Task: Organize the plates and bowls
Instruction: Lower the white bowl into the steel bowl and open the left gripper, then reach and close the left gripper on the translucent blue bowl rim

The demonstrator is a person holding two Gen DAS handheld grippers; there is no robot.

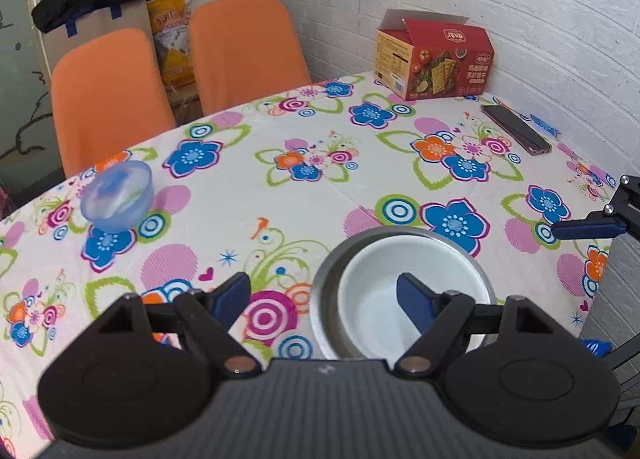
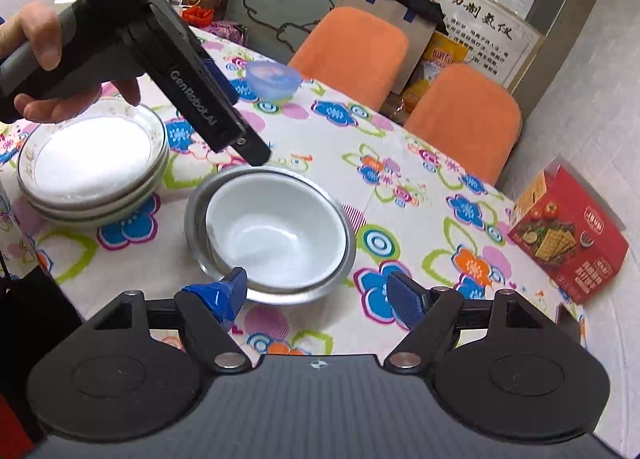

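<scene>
- Blue fingers (image 1: 414, 305) of the left gripper (image 1: 324, 299) are spread wide apart and hold nothing.
- One left finger hangs over the white bowl (image 1: 404, 291); the other is out past the rim, over the flowery cloth.
- That white bowl is smooth and round, and it sits inside a shiny metal bowl (image 1: 326, 299). Both have the open side up.
- The two bowls rest on the surface (image 1: 280, 199), which has a bright cloth with blue, orange and pink flowers.
- Right gripper (image 2: 318, 295) also has its fingers (image 2: 404, 299) spread wide and empty. They hang just on the near side of the metal bowl (image 2: 348, 255), and the left one is close to its rim.
- A hand (image 2: 44, 71) holds the black left gripper above the far rim of the white bowl (image 2: 276, 227).
- Off to the left of the right fingers is a stack of white plates (image 2: 92, 171), flat and round, near the two bowls.
- Far ahead of the left fingers, to the left, is a see-through blue bowl (image 1: 118, 195), well apart from the others.
- A red cracker box (image 1: 434, 59) stands far ahead by the white brick wall, and a dark phone (image 1: 516, 129) lies near it.
- Two orange chairs (image 1: 244, 51) stand past the far edge of the surface.
- Nothing blocks the way between the fingers and the bowls.
</scene>
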